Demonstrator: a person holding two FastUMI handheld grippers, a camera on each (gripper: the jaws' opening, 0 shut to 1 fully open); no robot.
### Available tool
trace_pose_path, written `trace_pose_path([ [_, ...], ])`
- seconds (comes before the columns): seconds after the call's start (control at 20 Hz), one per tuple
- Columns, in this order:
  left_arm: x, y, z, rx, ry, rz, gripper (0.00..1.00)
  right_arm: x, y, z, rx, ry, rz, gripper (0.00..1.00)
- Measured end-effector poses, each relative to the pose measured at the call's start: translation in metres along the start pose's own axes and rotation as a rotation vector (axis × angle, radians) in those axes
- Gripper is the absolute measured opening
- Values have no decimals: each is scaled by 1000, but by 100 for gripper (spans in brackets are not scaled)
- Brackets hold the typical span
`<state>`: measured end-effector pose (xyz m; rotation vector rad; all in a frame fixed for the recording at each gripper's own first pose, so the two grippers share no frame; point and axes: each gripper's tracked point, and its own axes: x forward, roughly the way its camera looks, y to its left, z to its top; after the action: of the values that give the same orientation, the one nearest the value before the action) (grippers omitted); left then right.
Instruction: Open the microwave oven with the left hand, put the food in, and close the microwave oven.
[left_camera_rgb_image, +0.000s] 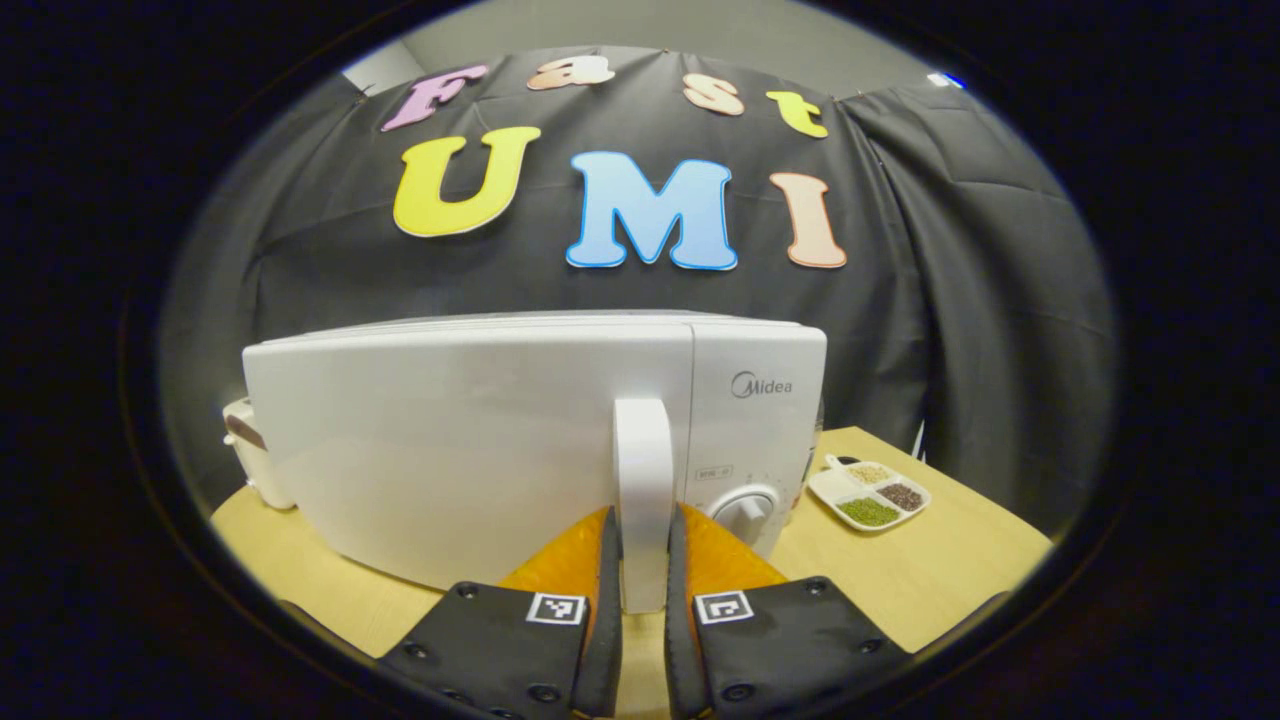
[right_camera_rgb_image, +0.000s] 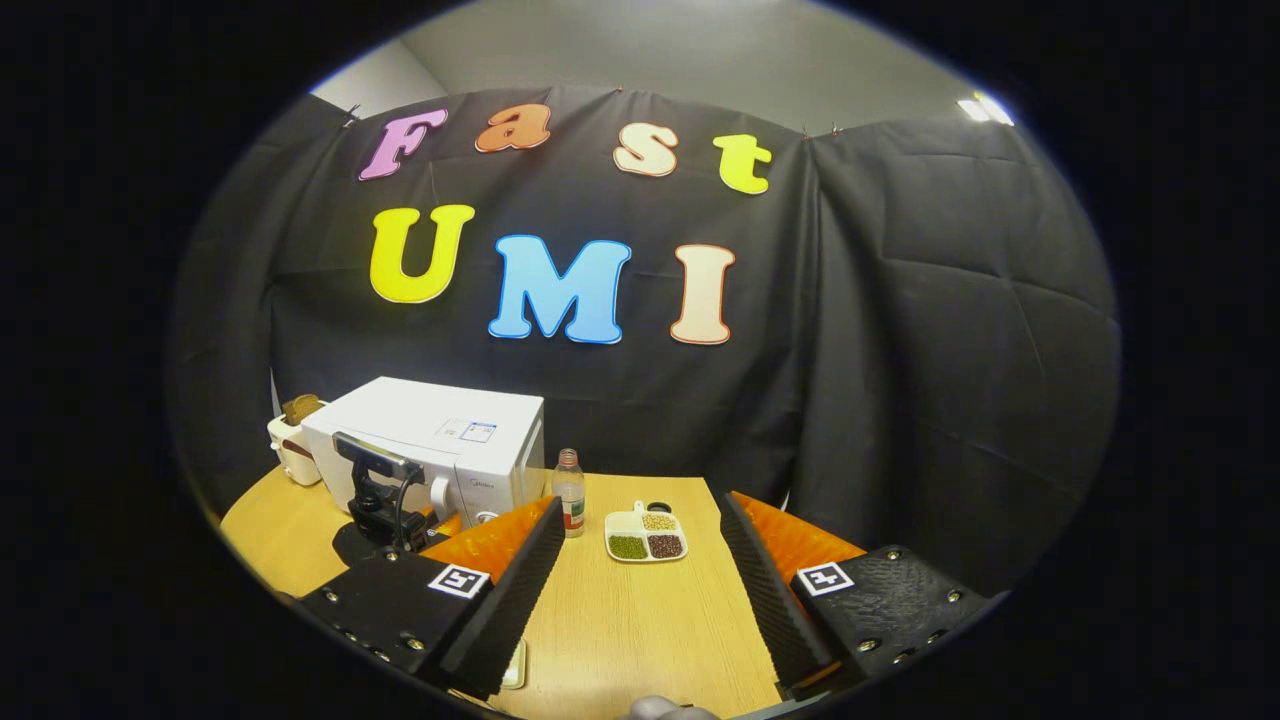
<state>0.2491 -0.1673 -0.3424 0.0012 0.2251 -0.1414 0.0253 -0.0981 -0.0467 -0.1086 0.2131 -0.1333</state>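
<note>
- Closest in the left gripper view, the left gripper (left_camera_rgb_image: 643, 560) has its two fingers drawn narrow around the upright white door handle (left_camera_rgb_image: 643, 480), one finger on each side and both seemingly pressed against it.
- Behind that handle stands the white microwave oven (left_camera_rgb_image: 470, 440), its door closed, with a round dial (left_camera_rgb_image: 745, 508) just right of the handle.
- Right of the oven on the wooden table (left_camera_rgb_image: 900, 580) sits a white divided dish (left_camera_rgb_image: 868, 492) holding green, dark and pale food in separate compartments.
- Over in the right gripper view, the right gripper (right_camera_rgb_image: 640, 570) hangs above the table with its fingers spread wide, nothing between them.
- Past those fingers lies the same dish (right_camera_rgb_image: 646, 535), with a small clear bottle (right_camera_rgb_image: 569, 492) just to its left.
- Farther left, the left gripper (right_camera_rgb_image: 385, 500) sits at the microwave oven's (right_camera_rgb_image: 430, 440) front.
- A small white appliance (right_camera_rgb_image: 290, 445) stands beyond the oven's far side.
</note>
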Motion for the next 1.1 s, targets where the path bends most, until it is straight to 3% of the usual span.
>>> trace_pose_path([
  [0.85, -8, 1, -1, -26, 12, 3, 19, 5, 0, -15, 13, 52, 45, 96],
  [0.95, -25, -1, -16, -42, 57, 3, 20, 2, 3, -14, 3, 46, 53, 96],
  [1.1, -74, 8, -12, 18, -13, -15, 20, 2, 11, -16, 7, 44, 72, 96],
])
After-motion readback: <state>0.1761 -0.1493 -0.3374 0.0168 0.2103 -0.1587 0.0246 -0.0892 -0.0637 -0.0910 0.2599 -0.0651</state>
